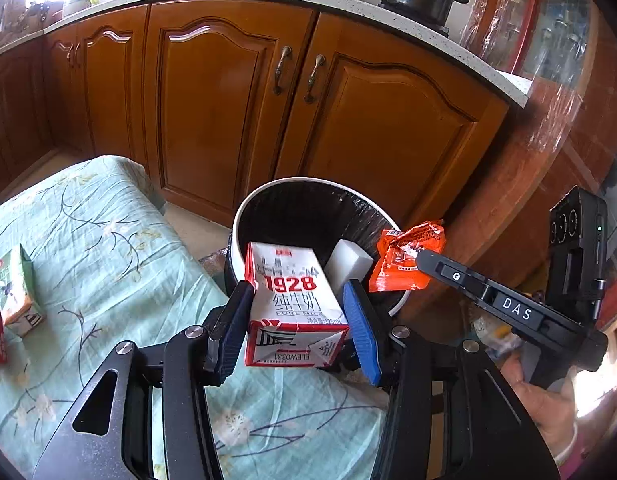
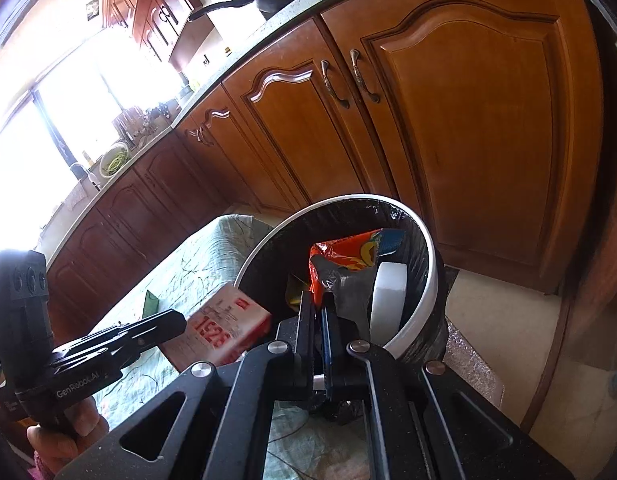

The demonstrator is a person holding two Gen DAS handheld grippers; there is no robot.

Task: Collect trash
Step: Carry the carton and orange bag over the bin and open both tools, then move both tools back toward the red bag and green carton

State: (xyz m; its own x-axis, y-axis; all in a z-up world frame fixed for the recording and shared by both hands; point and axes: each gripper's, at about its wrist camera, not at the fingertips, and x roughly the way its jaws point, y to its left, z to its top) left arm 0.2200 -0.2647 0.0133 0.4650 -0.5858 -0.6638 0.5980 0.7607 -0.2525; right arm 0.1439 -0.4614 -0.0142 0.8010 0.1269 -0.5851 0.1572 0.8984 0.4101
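A red-and-white milk carton is clamped in the left gripper over the near rim of the bin; an orange snack wrapper is pinched flat in the right gripper above the liner. Each should be carried past the rim before release. A green carton is left on the counter.

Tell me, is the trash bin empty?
No, the trash bin already holds a colourful snack bag and a white block.

Left hand-held gripper and right hand-held gripper both clamped.
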